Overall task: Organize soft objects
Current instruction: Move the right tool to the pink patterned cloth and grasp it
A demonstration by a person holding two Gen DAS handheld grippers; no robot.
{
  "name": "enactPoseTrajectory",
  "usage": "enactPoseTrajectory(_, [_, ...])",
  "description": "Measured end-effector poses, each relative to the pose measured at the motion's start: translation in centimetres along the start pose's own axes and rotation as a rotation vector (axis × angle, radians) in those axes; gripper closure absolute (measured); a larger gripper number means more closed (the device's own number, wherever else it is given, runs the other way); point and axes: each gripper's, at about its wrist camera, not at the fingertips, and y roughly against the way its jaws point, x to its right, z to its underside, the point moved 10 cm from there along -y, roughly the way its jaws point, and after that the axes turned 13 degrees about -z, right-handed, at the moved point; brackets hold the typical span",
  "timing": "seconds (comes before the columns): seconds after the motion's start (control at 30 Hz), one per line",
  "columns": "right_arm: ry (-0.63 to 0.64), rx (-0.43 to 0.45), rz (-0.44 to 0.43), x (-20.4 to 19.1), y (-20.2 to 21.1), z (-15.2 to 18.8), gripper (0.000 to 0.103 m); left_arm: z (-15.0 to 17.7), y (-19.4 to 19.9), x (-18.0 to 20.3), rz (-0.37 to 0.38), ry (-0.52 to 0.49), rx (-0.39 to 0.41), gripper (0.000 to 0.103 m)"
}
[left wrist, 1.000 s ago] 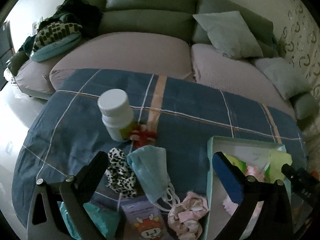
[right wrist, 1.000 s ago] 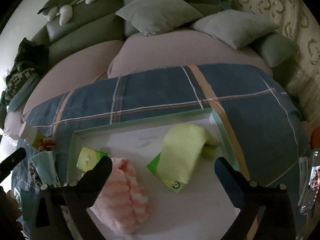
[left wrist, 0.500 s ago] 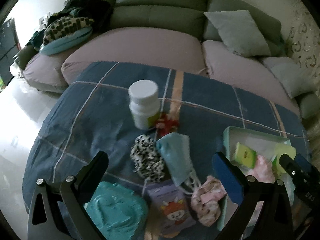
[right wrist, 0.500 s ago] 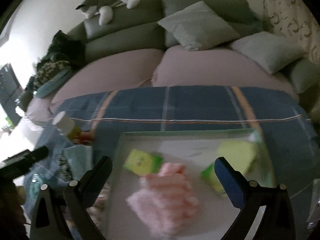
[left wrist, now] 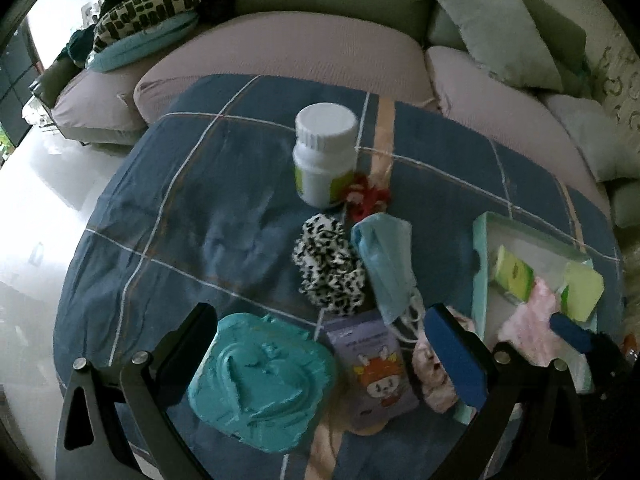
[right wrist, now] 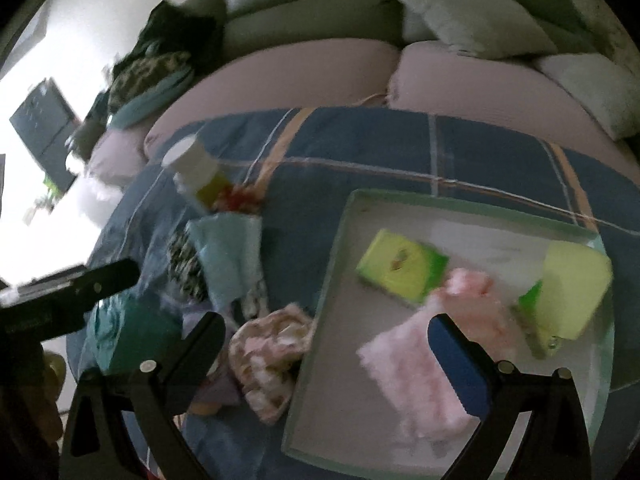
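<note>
On the blue plaid cloth lie a leopard-print scrunchie [left wrist: 330,266], a light blue face mask [left wrist: 386,264] and a pink patterned scrunchie [left wrist: 434,376] [right wrist: 270,354]. The mint-rimmed white tray [left wrist: 480,248] [right wrist: 320,312] holds a fluffy pink cloth [right wrist: 424,360], a green packet [right wrist: 400,266] and a yellow-green sponge [right wrist: 572,292]. My left gripper [left wrist: 320,354] is open above a teal lid [left wrist: 260,384] and a purple card [left wrist: 372,360]. My right gripper [right wrist: 324,352] is open over the tray's left rim, the pink scrunchie just inside its left finger.
A white pill bottle [left wrist: 325,154] and a small red trinket [left wrist: 366,198] stand behind the soft items. A sofa with grey cushions [left wrist: 504,36] and a heap of clothes [left wrist: 140,20] lies beyond the cloth. Pale floor [left wrist: 44,200] shows at the left.
Both grippers have swung left and pulled back. The left view now takes in the teal lid and purple card; the right view has shifted from the tray's middle to its left rim.
</note>
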Motion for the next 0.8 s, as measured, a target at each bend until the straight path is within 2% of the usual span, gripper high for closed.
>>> enactPoseTrajectory(0.1, [0.020, -0.060, -0.037, -1.6, -1.8, 1.2, 0.009, 0.2, -0.6, -0.8, -0.018, 0.014, -0.021, 0.000])
enactPoseTrajectory(0.33, [0.087, -0.133, -0.051, -3.7, -3.8, 2.8, 0.026, 1.1, -2.5, -1.9, -0.036, 0.022, -0.095, 0.000])
enactPoseTrajectory(0.47, [0.112, -0.169, -0.046, -4.1, -4.6, 3.4, 0.041, 1.1, -2.8, -2.1, -0.024, 0.037, -0.104, 0.000])
enactPoseTrajectory(0.63, [0.123, -0.198, -0.030, -4.0, -5.5, 4.0, 0.042, 1.2, -3.3, -2.5, -0.025, 0.056, -0.121, 0.000])
enactPoseTrajectory(0.8, [0.136, -0.224, -0.012, -3.8, -6.3, 4.6, 0.049, 1.2, -3.6, -2.7, -0.012, 0.072, -0.130, 0.000])
